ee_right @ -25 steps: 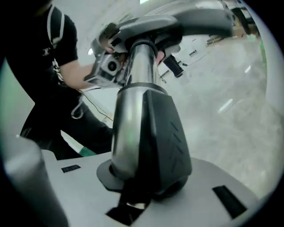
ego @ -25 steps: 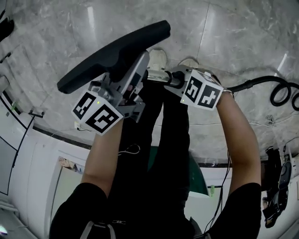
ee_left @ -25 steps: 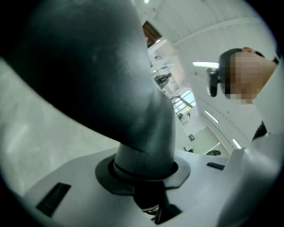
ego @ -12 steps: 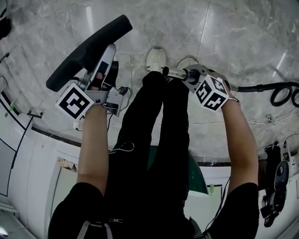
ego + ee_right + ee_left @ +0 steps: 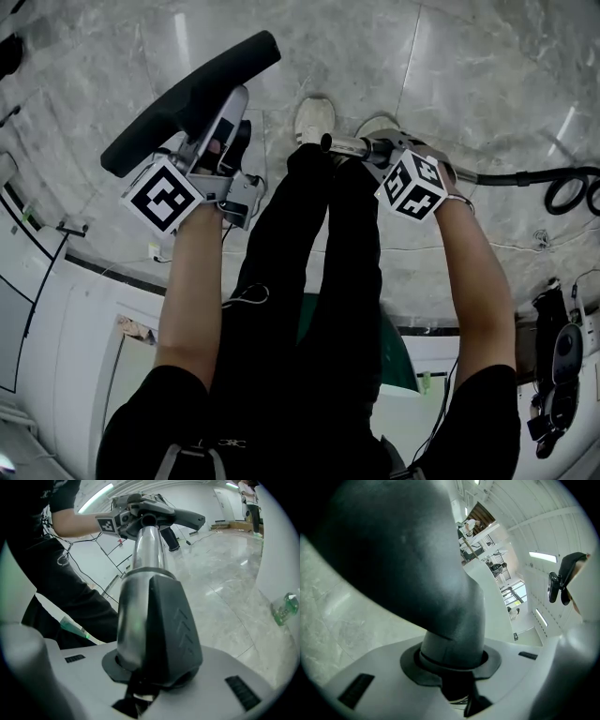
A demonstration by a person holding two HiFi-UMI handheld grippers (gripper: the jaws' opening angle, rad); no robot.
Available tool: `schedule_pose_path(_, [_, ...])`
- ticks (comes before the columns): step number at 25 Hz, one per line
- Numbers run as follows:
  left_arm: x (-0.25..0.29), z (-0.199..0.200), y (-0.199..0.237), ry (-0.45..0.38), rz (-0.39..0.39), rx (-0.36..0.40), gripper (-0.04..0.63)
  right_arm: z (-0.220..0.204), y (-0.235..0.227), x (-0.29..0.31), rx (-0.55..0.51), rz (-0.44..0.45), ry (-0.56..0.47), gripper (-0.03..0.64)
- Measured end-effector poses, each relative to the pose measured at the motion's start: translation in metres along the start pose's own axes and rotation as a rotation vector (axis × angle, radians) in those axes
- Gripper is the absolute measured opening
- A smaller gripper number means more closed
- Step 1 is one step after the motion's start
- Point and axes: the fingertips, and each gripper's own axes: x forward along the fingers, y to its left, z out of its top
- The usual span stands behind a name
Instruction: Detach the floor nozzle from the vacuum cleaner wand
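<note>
The black floor nozzle (image 5: 187,94) hangs over the marble floor at the left, and my left gripper (image 5: 220,131) is shut on its neck. In the left gripper view the dark neck (image 5: 450,639) fills the gap between the jaws of the left gripper (image 5: 452,667). The silver wand (image 5: 345,145) points left from my right gripper (image 5: 373,148), which is shut on it. In the right gripper view the right gripper (image 5: 150,667) clamps the wand (image 5: 145,573) at its black collar (image 5: 176,630). The wand's open tip stands apart from the nozzle (image 5: 185,518).
A black hose (image 5: 520,175) runs right from the wand and coils (image 5: 567,187) on the floor. The person's shoes (image 5: 314,117) and black trouser legs stand between the grippers. A white wall base lies at lower left, and dark equipment (image 5: 558,375) at lower right.
The left gripper has carried the nozzle to the left, away from the wand's tip, and tilted it. The right gripper with the wand has dipped slightly. Little differs over the last half second.
</note>
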Motion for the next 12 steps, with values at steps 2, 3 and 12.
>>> schedule_pose_path(2, [0.001,-0.001,0.000,0.008,-0.002,-0.003,0.110,0.001,0.001,0.002,0.017,0.004,-0.007,0.097])
schedule_pose_path(3, [0.001,-0.001,-0.001,0.011,-0.007,-0.015,0.110,0.001,0.001,0.003,0.020,0.004,-0.007,0.097])
schedule_pose_path(12, [0.003,-0.008,0.006,-0.027,-0.053,-0.199,0.110,-0.007,0.010,0.007,-0.012,0.040,-0.004,0.097])
